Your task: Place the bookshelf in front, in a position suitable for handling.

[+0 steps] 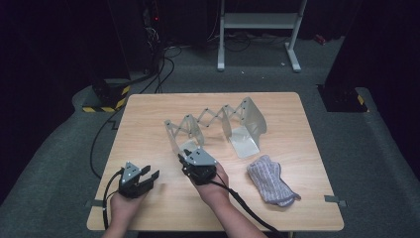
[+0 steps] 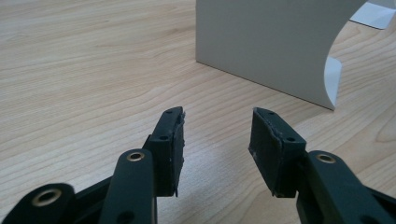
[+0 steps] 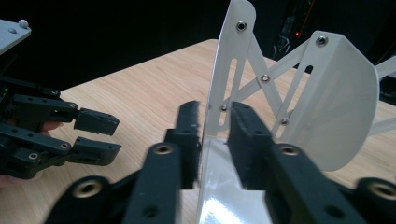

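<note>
On the table (image 1: 148, 114), the expanding rack (image 1: 218, 124) stands mid-table, nothing in it. Right gripper (image 3: 215, 140) grips its near left plate; left gripper (image 2: 215, 140) rests released, nearer left.

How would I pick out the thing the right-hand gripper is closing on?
On the wooden table, look behind the right gripper. There stands a white expanding metal rack: upright panels joined by crisscross bars. The striped sock beside it is soft and flat.

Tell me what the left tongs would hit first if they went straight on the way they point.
Probably the rack's near end plate: it stands on the table just ahead of the left tongs, slightly to their right. Depth is hard to judge, so they might slip past its left edge.
</note>
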Available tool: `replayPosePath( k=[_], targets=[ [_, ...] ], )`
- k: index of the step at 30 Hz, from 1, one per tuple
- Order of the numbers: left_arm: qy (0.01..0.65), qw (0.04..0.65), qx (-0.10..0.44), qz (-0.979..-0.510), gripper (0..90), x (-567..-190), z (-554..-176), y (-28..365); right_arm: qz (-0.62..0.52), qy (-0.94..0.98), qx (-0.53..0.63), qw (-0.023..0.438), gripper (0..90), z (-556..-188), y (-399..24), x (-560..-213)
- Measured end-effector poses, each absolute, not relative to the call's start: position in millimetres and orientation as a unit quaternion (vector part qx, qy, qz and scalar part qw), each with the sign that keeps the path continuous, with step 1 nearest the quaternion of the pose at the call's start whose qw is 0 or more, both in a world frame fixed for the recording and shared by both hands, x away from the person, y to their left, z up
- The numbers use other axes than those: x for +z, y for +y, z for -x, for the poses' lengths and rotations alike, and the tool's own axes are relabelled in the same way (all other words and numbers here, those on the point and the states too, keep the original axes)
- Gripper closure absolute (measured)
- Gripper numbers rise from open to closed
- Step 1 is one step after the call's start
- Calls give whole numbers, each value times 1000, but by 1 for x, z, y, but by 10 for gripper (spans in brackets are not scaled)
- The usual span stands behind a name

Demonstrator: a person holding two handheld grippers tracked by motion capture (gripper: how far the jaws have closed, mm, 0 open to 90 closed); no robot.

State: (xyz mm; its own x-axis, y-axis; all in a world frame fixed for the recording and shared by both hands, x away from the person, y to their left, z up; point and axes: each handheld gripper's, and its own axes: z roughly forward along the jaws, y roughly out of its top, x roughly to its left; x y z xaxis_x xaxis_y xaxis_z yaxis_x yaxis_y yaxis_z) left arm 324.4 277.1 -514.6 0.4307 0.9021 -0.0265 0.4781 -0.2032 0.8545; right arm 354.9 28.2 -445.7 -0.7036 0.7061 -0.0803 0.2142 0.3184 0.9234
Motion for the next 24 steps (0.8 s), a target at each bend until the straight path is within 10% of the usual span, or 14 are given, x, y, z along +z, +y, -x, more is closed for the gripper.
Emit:
replayPosePath(
  k=[24],
  targets=[
    [428,447,224,-752,476,-508,-324,232,-310,754,509,278,846,-297,-79,-449]
  ],
)
